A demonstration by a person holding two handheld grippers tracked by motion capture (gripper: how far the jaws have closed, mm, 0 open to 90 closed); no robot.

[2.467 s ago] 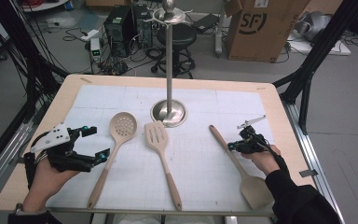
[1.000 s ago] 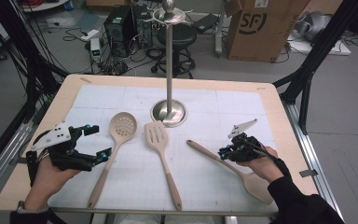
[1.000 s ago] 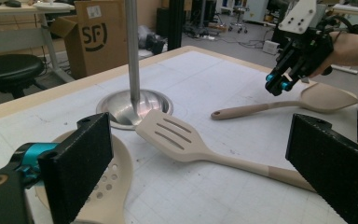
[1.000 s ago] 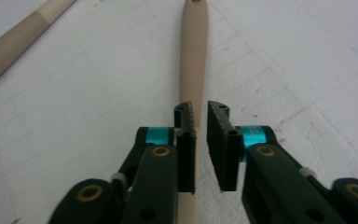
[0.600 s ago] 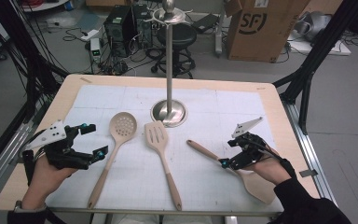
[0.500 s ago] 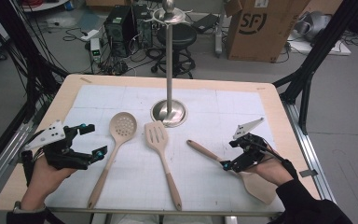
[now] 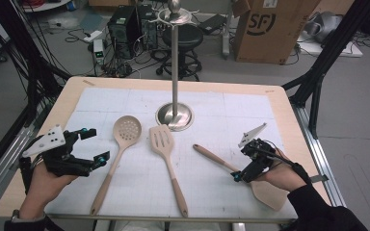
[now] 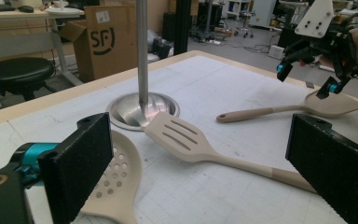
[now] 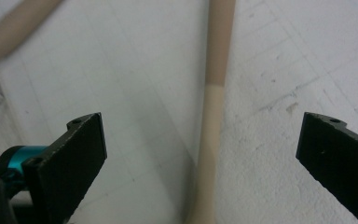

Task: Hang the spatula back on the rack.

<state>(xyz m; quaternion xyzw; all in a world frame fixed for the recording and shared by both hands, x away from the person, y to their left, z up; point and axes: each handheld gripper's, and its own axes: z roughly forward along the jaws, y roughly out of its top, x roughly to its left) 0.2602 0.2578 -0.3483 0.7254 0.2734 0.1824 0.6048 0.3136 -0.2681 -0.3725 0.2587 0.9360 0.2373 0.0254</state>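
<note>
Three beige utensils lie on the white mat (image 7: 221,110): a perforated spoon (image 7: 126,130), a slotted spatula (image 7: 161,139) and a solid spatula (image 7: 267,192) with its handle pointing up-left. My right gripper (image 7: 241,163) hovers over that handle (image 9: 216,93). Its jaws have just been opening and now stand wide, with the handle between them untouched. My left gripper (image 7: 95,144) rests open at the left, beside the perforated spoon (image 8: 116,177). Its own view shows the slotted spatula (image 8: 177,135) and the right gripper (image 8: 307,77).
A steel stand (image 7: 174,57) with a round base (image 7: 173,116) rises at the back middle of the mat. The wooden table edge (image 7: 289,120) runs close on the right. Boxes, a stool and cables lie on the floor beyond.
The right gripper swung the solid spatula's handle further left, set it down and opened off it. The left gripper has stayed where it was.
</note>
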